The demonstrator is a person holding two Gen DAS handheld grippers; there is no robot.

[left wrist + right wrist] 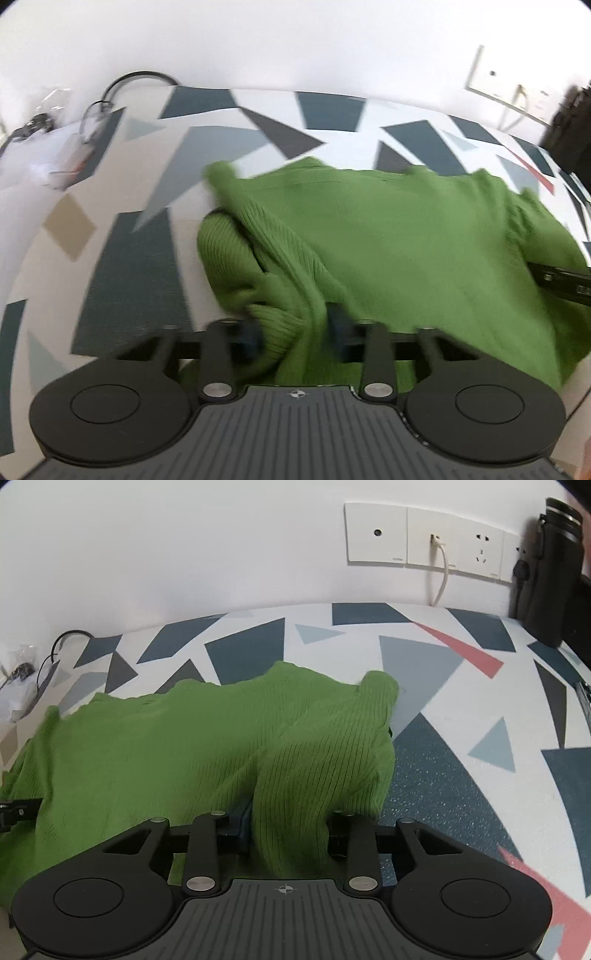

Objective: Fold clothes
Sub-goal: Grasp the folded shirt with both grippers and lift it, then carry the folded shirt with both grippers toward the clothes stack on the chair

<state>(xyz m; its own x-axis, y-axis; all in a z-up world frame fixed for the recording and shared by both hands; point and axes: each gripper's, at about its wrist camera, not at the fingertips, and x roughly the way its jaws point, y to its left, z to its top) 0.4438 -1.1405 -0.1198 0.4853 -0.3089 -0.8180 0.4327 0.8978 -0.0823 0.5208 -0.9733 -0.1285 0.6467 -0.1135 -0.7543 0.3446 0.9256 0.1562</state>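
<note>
Sweater: a green ribbed knit sweater (406,240) lies spread over the patterned desk (140,266), its body broad and fairly flat between the two grippers, its sides bunched and raised.
Left gripper: the left gripper (295,332) has its fingers clamped on a thick roll of ribbed knit at the sweater's left side; the cloth fills the gap between them.
Right gripper: the right gripper (286,819) is likewise closed on a bunched fold at the right side, with knit humped up over and ahead of its fingers.
Far edge: the sweater's far edge sits short of the wall (184,554), with bare desk beyond it.
Blur: the left view is smeared, so that hand seems to be moving.
Step in hand: by my reading, a two-handed fold or carry of the near part; both sides are gripped at once, near edge lifted.
Stage: one layer or several, I cannot tell, so how far the folding has got stays open.
Next move: calls for both hands to travel together at even height, keeping the knit taut between them so the stretchy cloth does not sag or twist.
</note>
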